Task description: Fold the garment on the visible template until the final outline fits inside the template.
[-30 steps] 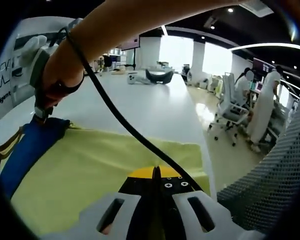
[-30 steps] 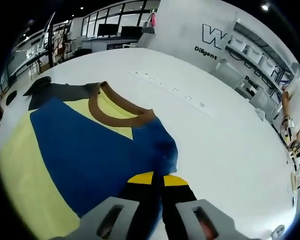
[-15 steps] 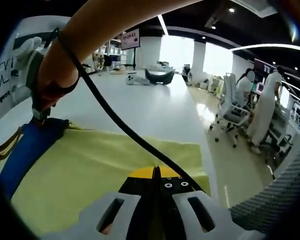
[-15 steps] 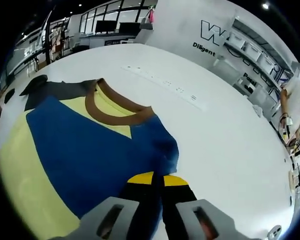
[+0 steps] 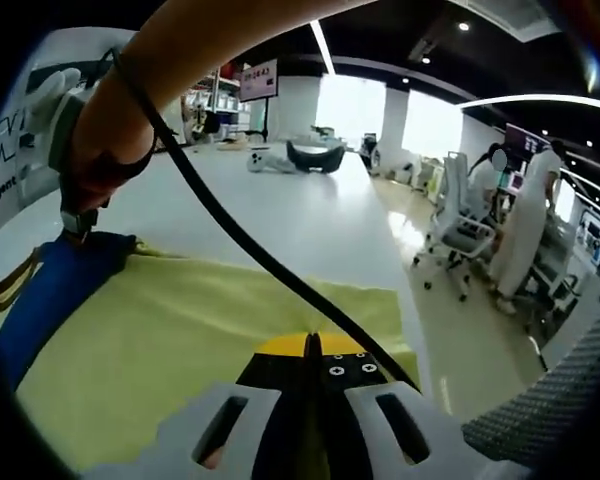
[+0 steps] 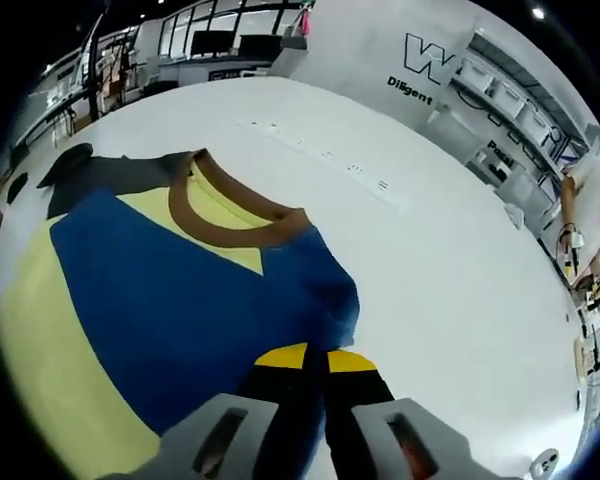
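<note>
Open office, long white desk (image 5: 310, 215). Shirt (image 6: 160, 300) lay flat on the desk, collar (image 6: 230, 205) pointing away from the right gripper (image 6: 310, 365). Both pairs of jaws were clamped on shirt edges: right at the blue shoulder, left gripper (image 5: 310, 350) at the yellow hem. Each was equally near, at opposite ends of the long axis.

From my seat, the left gripper (image 5: 311, 345) has its jaws pressed flat together, pinching the yellow cloth of the garment (image 5: 180, 330) right at the tips. In the left gripper view my bare forearm (image 5: 210, 40) arcs across the top, with the hand (image 5: 90, 165) wrapped around the other gripper at the far left, its nose down on the blue part. The right gripper (image 6: 315, 355) is clamped tight too, tips closed on the blue fabric edge.
</note>
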Available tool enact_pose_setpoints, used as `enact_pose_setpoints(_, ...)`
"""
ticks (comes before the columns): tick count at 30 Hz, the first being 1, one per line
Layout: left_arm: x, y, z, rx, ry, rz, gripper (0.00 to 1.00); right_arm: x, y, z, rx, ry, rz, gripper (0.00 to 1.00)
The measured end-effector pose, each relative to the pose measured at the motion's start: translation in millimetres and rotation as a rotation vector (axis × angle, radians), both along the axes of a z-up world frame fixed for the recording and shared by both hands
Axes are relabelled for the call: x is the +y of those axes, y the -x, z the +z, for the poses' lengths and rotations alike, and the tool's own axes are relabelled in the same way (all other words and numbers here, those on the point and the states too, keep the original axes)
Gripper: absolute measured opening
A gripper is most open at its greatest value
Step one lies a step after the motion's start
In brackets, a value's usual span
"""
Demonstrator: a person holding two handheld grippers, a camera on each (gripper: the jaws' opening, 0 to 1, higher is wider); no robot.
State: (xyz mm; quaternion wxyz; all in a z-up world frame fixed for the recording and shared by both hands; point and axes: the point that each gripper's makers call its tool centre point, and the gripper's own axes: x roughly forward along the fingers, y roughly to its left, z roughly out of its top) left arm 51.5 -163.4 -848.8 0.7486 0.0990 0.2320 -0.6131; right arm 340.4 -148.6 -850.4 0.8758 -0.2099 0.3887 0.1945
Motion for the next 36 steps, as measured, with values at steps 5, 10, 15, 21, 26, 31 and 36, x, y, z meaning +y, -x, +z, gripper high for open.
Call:
enact_pose_setpoints(5, 2, -0.4, -1.2, 0.086, 0.006, 0.054, 0.00, 0, 0, -0.2, 0.001, -0.006, -0.005, 0.00)
enact_pose_setpoints(10, 3, -2.7, 3.4, -0.003, -0.002, 0.029, 0.10, -10, -6, 5.5, -0.031, 0.058, -0.018, 0.19)
enact_pose_setpoints(15, 17, -10.2, 14.0, 0.029, 0.030, 0.068, 0.18, -14, -9, 18.9, -0.066, -0.006, -0.065, 0.28)
enact_pose_setpoints(21, 37, -19.5, 21.5, -0.006, 0.026, 0.108, 0.18, 1, -13, 50.8, -0.170, -0.077, -0.092, 0.32)
enact_pose_setpoints(26, 58, -31.1, 30.7, -0.028, 0.016, 0.167, 0.18, 16, -10, 65.5, -0.205, -0.102, -0.073, 0.38)
enact_pose_setpoints(31, 74, -41.3, 47.9, -0.078, 0.051, 0.194, 0.19, 23, -5, 74.5, -0.222, -0.157, -0.117, 0.37)
enact_pose_setpoints(36, 96, -53.6, 52.4, -0.106, 0.032, 0.239, 0.19, 26, 2, 82.8, -0.251, -0.158, -0.136, 0.42)
